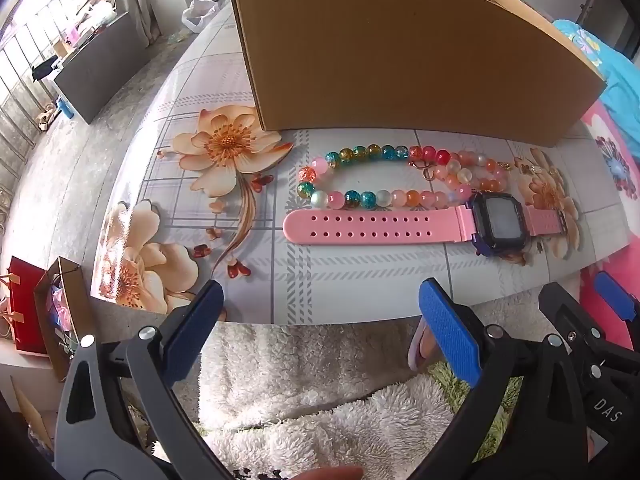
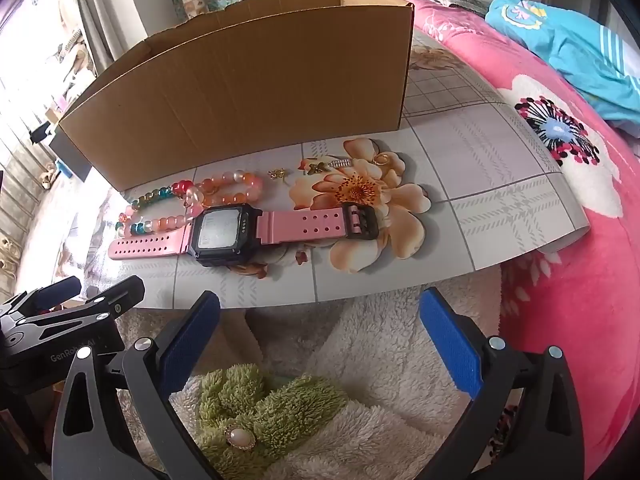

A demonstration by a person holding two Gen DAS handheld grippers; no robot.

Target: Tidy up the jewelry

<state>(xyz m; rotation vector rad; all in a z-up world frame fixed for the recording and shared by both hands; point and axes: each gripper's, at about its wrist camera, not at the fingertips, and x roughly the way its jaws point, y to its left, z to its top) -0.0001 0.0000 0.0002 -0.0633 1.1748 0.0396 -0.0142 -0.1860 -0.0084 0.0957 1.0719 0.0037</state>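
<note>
We are holding both grippers back from the near edge of the flowered mat (image 1: 224,100), over the fluffy white blanket (image 2: 380,344), with nothing between the fingers of either one. Our left gripper (image 1: 320,312) is standing wide open, its blue pads (image 1: 448,328) spread far apart, and our right gripper (image 2: 320,316) is gaping just as wide and gripping nothing.

Ahead of both, at the far side of the mat, the open cardboard box (image 2: 256,92) is standing upright with its long brown wall facing us. In front of that wall, between the box and our fingers, the pink-strapped digital watch (image 2: 224,230) is lying flat with its straps stretched out sideways; it is sitting ahead and to the right of the left gripper and ahead and to the left of the right gripper, well clear of both. The beaded bracelet (image 1: 360,176) of teal, amber, red and pink beads is lying just behind the watch, touching its strap, nearer the box.

To the right of the bracelet, small gold pieces are resting on the printed flower: a butterfly charm (image 2: 318,168), a little beaded bar (image 2: 340,164), a gold ring (image 2: 381,159) and a tiny gold trinket (image 2: 277,174), all apart from our pads. Below the right gripper, a pearl brooch (image 2: 240,438) is sitting on a green fuzzy cloth (image 2: 272,404).
</note>
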